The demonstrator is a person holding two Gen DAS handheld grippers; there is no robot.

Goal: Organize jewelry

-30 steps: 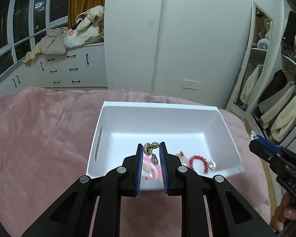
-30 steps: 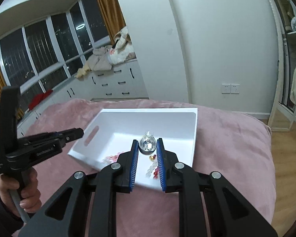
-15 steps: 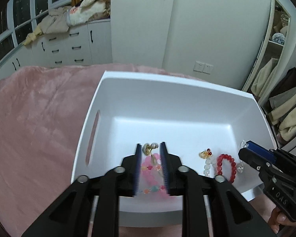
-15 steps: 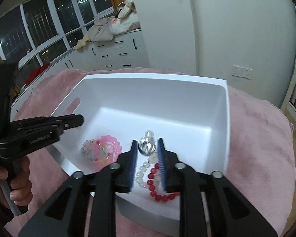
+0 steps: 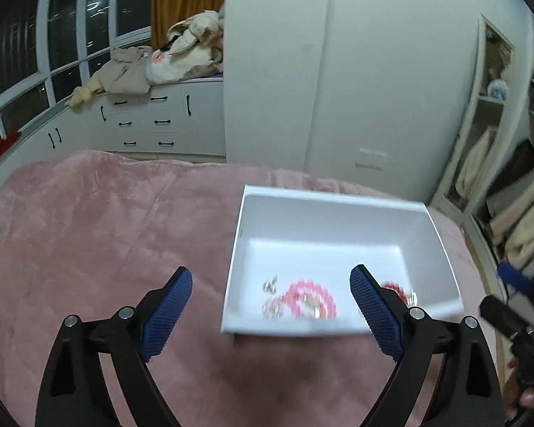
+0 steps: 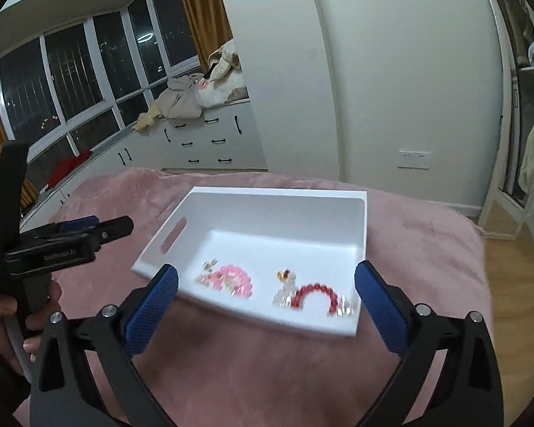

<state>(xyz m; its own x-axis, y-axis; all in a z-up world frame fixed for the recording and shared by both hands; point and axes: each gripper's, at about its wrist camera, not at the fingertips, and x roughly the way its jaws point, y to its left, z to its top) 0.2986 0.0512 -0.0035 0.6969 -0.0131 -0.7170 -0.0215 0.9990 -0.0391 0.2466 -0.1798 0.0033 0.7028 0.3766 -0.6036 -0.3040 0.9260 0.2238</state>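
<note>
Nearest to me, the left gripper (image 5: 270,306) has its jaws opening, blue pads wide apart with nothing held between them; through the gap I see only blanket and the near edge of the box. The right gripper (image 6: 267,302) is likewise opening, its pads spread to either side of the box's near wall, clamped on nothing. Both hang above the pink blanket (image 6: 249,373), short of the box. Just beyond, the white box (image 6: 277,199) sits on the blanket with all visible jewelry on its floor, toward the near wall. Count from the right wrist view: one pink bead bracelet (image 6: 233,279) at left with a small silver piece (image 6: 209,265) touching or just beside it; one red bead bracelet (image 6: 317,293) at right, one clear bead strand (image 6: 284,293) with a gold-and-red charm (image 6: 284,274) beside it, and one clear crystal piece (image 6: 345,306) at the red bracelet's far end. Motion blur makes the small items uncertain; there may be more tangled in the pink cluster. I see no jewelry lying loose on the blanket. My judgement: the collecting is done or nearly so; what could remain is tidying within the box. Farther off: one white drawer unit (image 6: 203,142) under the windows, with clothes piled on top.
</note>
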